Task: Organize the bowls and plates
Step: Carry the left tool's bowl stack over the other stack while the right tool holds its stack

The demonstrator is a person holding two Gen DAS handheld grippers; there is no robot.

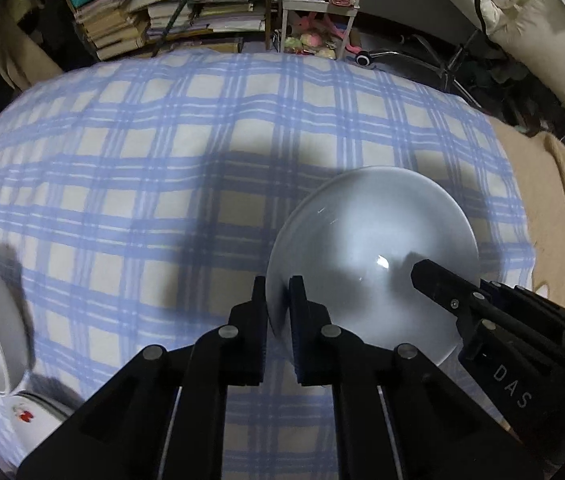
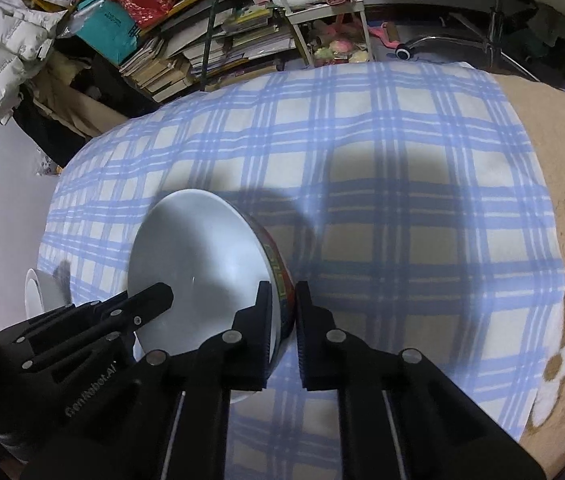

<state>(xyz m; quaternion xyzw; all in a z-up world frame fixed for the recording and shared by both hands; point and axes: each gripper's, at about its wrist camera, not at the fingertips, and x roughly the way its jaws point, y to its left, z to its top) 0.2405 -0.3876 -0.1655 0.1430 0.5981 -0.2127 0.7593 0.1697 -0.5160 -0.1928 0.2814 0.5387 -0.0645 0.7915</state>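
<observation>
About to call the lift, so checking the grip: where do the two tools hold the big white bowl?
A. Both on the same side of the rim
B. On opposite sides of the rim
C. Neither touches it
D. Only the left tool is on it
B: the left tool clamps one edge of the bowl, and the right tool clamps the opposite rim.

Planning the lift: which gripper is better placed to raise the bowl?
Neither alone: the left gripper and the right gripper each pinch opposite rims of the bowl, so probably both together.

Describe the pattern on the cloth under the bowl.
The cloth has a blue and cream check; the right wrist view shows it best, beneath the bowl.
</observation>
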